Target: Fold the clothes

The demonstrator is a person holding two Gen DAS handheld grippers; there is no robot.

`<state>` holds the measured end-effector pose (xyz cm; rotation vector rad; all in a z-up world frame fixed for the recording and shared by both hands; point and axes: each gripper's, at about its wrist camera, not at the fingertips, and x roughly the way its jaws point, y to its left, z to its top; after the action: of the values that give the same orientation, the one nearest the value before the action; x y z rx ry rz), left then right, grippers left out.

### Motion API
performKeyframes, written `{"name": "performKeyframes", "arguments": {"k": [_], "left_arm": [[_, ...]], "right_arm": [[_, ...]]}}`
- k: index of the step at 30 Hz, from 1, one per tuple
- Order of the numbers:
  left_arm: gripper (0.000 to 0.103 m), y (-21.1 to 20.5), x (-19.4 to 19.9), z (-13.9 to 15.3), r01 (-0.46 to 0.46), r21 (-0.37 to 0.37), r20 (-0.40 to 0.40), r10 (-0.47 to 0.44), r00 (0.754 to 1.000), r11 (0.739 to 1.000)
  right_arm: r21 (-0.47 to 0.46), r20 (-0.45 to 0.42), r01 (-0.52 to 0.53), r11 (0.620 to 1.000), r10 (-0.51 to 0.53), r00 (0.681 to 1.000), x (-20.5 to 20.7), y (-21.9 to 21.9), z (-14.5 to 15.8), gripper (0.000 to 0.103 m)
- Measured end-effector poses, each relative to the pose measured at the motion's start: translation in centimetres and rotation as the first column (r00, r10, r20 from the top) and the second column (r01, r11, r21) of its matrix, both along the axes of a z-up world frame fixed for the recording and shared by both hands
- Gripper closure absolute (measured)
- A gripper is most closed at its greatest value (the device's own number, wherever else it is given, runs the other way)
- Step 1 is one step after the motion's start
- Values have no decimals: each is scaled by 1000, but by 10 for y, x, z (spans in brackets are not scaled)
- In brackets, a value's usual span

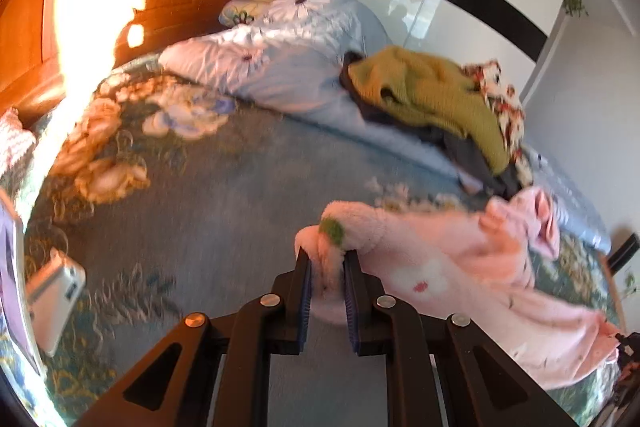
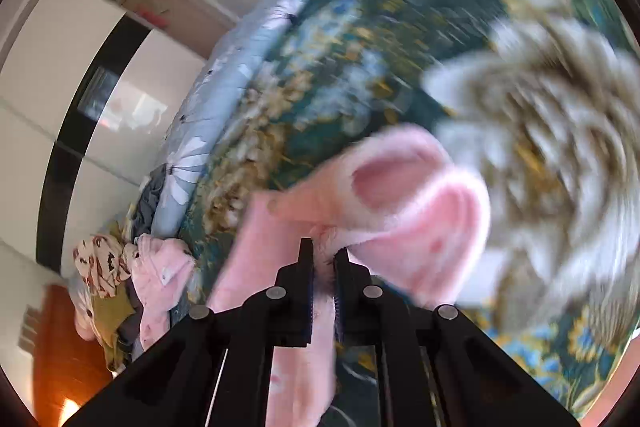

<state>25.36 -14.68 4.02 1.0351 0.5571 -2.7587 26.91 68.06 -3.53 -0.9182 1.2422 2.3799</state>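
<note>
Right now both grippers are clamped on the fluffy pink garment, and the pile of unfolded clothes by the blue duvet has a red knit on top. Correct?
Not quite: the knit topping the pile is olive green, not red, as the left wrist view shows. The rest holds: the left gripper and right gripper are each clamped on the fluffy pink garment, and the pile sits by the blue duvet.

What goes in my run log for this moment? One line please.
left gripper: shut on pink garment | right gripper: shut on pink garment | over bedspread
</note>
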Motion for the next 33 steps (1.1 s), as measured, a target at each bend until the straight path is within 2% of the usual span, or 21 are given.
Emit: {"name": "performKeyframes", "arguments": {"k": [2, 4, 6, 8, 9, 10, 12, 15, 18, 20, 21, 22, 25, 28, 29, 33], "left_arm": [[87, -2, -8, 21, -6, -21, -45, 5, 999, 1000], [101, -3, -8, 49, -31, -75, -100, 24, 995, 997], [101, -5, 0, 72, -42, -135, -148, 22, 989, 990], [101, -4, 7, 71, -28, -158, -134, 7, 991, 987], [101, -3, 10, 66, -20, -169, -115, 0, 993, 985], [101, -1, 11, 57, -4, -165, -88, -11, 996, 986], [101, 2, 10, 25, 38, -103, -12, -39, 999, 994], [100, 7, 7, -21, 90, -5, 95, -89, 991, 996], [99, 11, 11, -41, 98, 37, 120, -102, 988, 994], [82, 7, 15, -52, 88, 75, 136, -98, 986, 993], [60, 5, 18, -57, 82, 97, 144, -96, 985, 992], [50, 2, 24, -61, 72, 145, 142, -93, 985, 987], [49, -7, 40, -70, 54, 288, 133, -96, 986, 956], [42, -3, 52, -77, 86, 412, 122, -148, 982, 907], [41, 1, 53, -79, 103, 442, 118, -172, 978, 891], [40, 12, 52, -80, 137, 503, 81, -204, 976, 853]], "right_arm": [[50, -56, -49, 998, 51, 997, -26, -1, 41, 96], [123, -126, -82, 989, 97, 987, -40, -4, 86, 96], [186, -200, -113, 976, 150, 968, -39, -10, 127, 96], [254, -240, -141, 957, 204, 949, -31, -16, 154, 96], [280, -231, -151, 948, 220, 948, -26, -20, 156, 96], [295, -200, -159, 942, 224, 954, -21, -21, 150, 96], [294, -110, -166, 941, 207, 972, -12, -15, 124, 96], [241, 11, -122, 963, 123, 992, 4, 10, 75, 96], [227, 102, -104, 968, 82, 991, 18, 28, 39, 96], [226, 122, -82, 971, 55, 991, 24, 39, 27, 96], [216, 118, -66, 974, 41, 992, 26, 43, 25, 96], [205, 115, -50, 977, 26, 993, 28, 48, 22, 96], [229, 138, -57, 972, 25, 990, 26, 47, 19, 96], [260, 159, -94, 961, 54, 986, 22, 37, 19, 96], [262, 162, -104, 959, 62, 985, 20, 34, 18, 96], [266, 169, -131, 955, 88, 982, 18, 25, 18, 96]]}}
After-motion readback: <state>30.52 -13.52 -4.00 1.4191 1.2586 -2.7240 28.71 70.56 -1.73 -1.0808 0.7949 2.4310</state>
